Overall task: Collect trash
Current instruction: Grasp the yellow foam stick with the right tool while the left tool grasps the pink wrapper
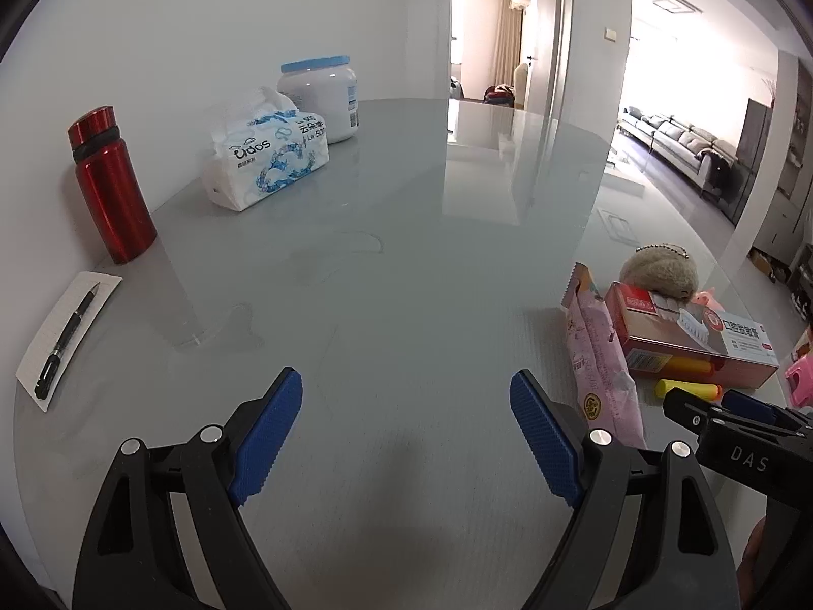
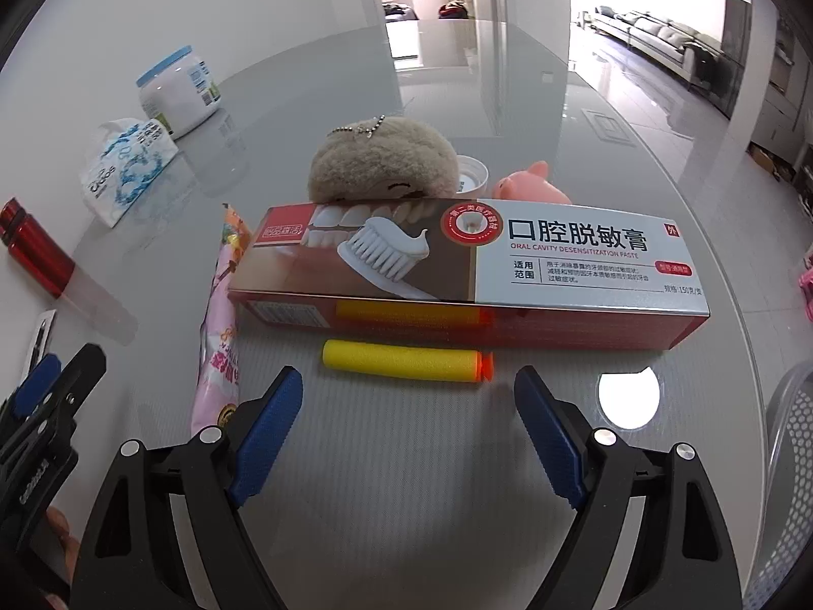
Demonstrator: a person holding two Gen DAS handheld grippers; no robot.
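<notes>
A red and white toothpaste box point(image 2: 467, 274) lies across the glass table point(image 2: 406, 457), just ahead of my open right gripper point(image 2: 409, 381). A yellow foam dart point(image 2: 406, 360) with an orange tip lies between the box and my fingertips. A pink snack wrapper point(image 2: 218, 335) lies left of the box. The box point(image 1: 696, 340), wrapper point(image 1: 604, 366) and dart point(image 1: 686, 389) also show at the right of the left wrist view. My left gripper point(image 1: 406, 386) is open and empty over bare table point(image 1: 406, 279).
A beige plush point(image 2: 386, 160), a white cap point(image 2: 472, 173) and a pink pig toy point(image 2: 533, 183) sit behind the box. A red bottle point(image 1: 109, 185), tissue pack point(image 1: 264, 157), white jar point(image 1: 320, 96) and a pen on paper point(image 1: 66, 335) stand at the left. A mesh basket point(image 2: 792, 457) is at the right edge.
</notes>
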